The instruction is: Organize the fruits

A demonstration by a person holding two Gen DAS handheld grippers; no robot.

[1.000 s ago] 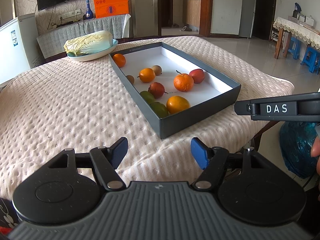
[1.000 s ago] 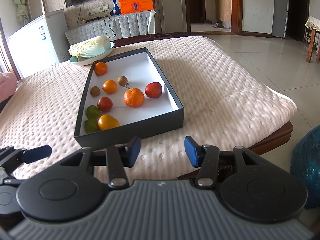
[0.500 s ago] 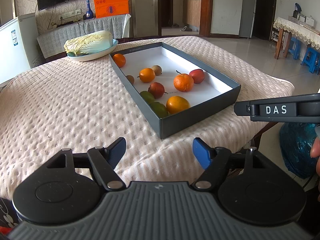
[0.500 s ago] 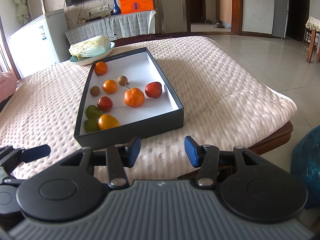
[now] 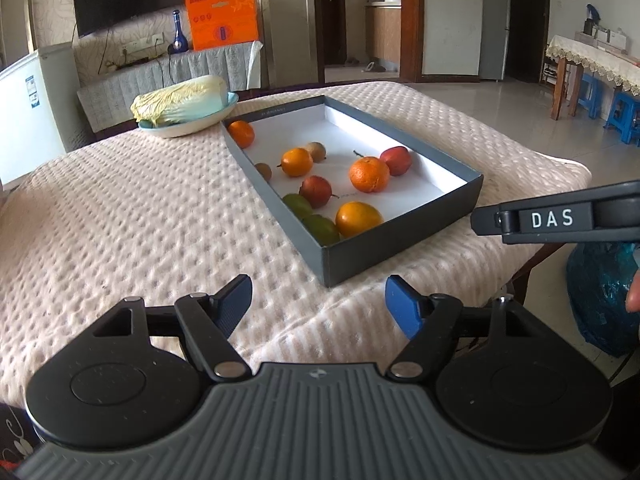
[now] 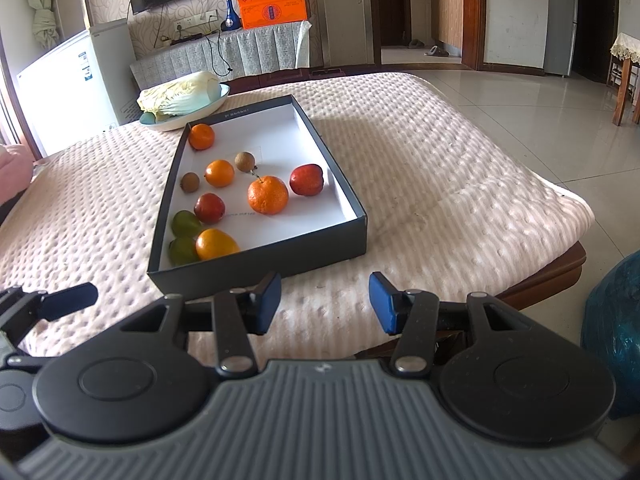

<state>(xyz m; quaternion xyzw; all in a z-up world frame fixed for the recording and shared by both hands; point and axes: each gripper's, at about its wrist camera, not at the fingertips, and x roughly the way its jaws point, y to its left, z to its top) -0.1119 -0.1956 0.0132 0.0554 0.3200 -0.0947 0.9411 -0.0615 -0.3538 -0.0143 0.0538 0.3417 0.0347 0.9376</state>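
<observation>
A: Sorting how? Round orange, red, green and brown fruits point(image 6: 267, 195) all lie mixed inside the shallow grey cardboard box point(image 6: 260, 258) on the cloth-covered table point(image 6: 440, 184).

B: Left gripper point(image 5: 318, 304) and right gripper point(image 6: 325, 302) hover short of it, jaws spread, empty. Approach from above; round fruit rolls.

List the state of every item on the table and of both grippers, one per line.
left gripper: open, empty, short of the box.
right gripper: open, empty, short of the box.
grey box: lidless, flat on the tablecloth.
oranges: four, loose in the box.
red fruits: two, in the box, apart.
green fruits: two, side by side at the near corner.
small brown fruits: two, in the box.
cabbage: lying on a plate beyond the box.
</observation>
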